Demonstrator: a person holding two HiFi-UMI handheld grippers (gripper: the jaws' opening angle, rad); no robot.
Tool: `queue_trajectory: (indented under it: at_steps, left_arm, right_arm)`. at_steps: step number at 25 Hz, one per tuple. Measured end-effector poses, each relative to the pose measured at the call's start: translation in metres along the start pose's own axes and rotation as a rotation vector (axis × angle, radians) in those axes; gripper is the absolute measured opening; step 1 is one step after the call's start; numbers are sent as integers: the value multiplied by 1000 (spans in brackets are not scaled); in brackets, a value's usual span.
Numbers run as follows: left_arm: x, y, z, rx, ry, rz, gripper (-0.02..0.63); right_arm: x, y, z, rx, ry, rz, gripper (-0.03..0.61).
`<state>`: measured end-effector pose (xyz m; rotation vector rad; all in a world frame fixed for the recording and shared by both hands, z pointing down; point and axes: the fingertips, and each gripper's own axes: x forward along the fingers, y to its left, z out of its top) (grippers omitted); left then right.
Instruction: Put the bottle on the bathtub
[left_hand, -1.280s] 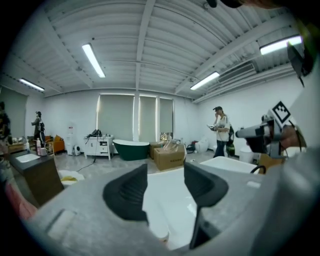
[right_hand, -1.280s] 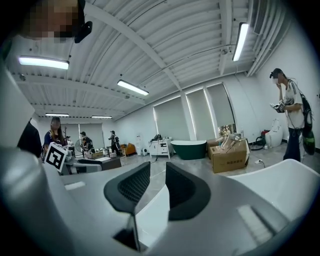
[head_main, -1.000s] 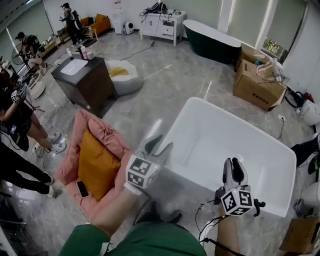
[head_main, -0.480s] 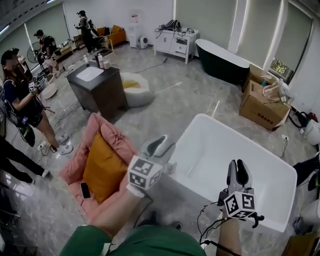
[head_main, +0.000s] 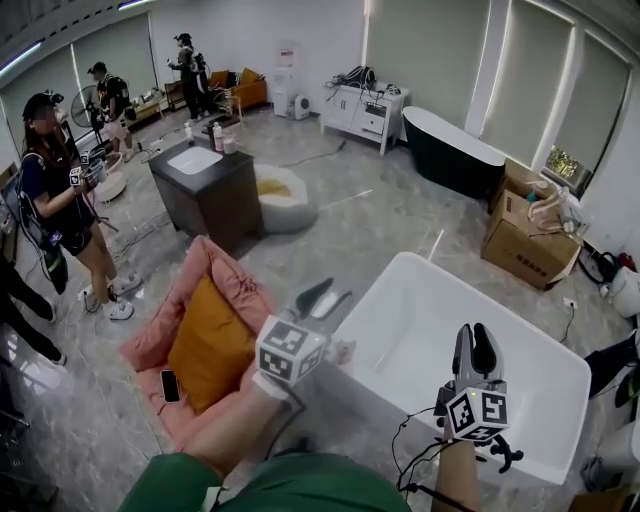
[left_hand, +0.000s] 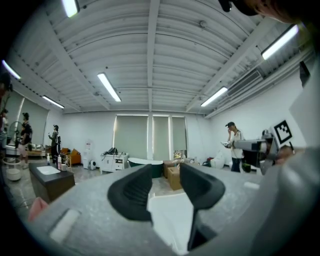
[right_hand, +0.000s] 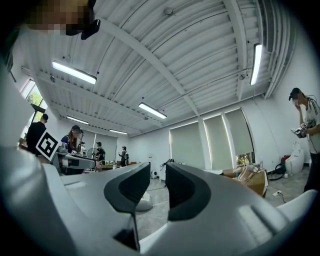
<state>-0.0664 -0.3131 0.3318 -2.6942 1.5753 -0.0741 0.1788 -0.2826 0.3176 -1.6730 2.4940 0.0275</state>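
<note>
The left gripper (head_main: 338, 289) is held level in front of the person. Its jaws are together and nothing sits between them. Its own view shows only the inside of the white bathtub (head_main: 430, 330) past the pads. The right gripper (head_main: 473, 330) is beside it, to its right and a little nearer the person. It points slightly upward, and its jaws are also closed and empty.

The white bathtub lies below and ahead of both grippers. The left gripper is over the tub's near left corner and the right gripper over its near rim. No bottle stands on the tub.

The only bottles (head_main: 217, 137) in sight are small ones standing upright on the dark vanity (head_main: 205, 195), beside its white basin (head_main: 193, 160). The vanity is well ahead of the left gripper and off to its left, far out of reach. Which of these bottles belongs to the task cannot be told.

Just left of the left gripper, on the floor, is a pink cushion bed (head_main: 220, 275) with an orange pillow (head_main: 205, 345) lying in it and a phone (head_main: 168, 385) on its near edge. Farther ahead of the right gripper are a dark green bathtub (head_main: 455, 150) and cardboard boxes (head_main: 525, 240). A person (head_main: 60, 205) stands far off to the left.
</note>
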Motion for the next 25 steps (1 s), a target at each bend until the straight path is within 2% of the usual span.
queue_trajectory:
  at_steps: [7, 25]
  left_arm:
    - [-1, -9, 12, 6, -18, -18, 172]
    - [7, -11, 12, 10, -23, -14, 172]
  right_arm:
    - [-7, 0, 12, -13, -23, -9, 97]
    - [-12, -8, 18, -21, -35, -15, 92]
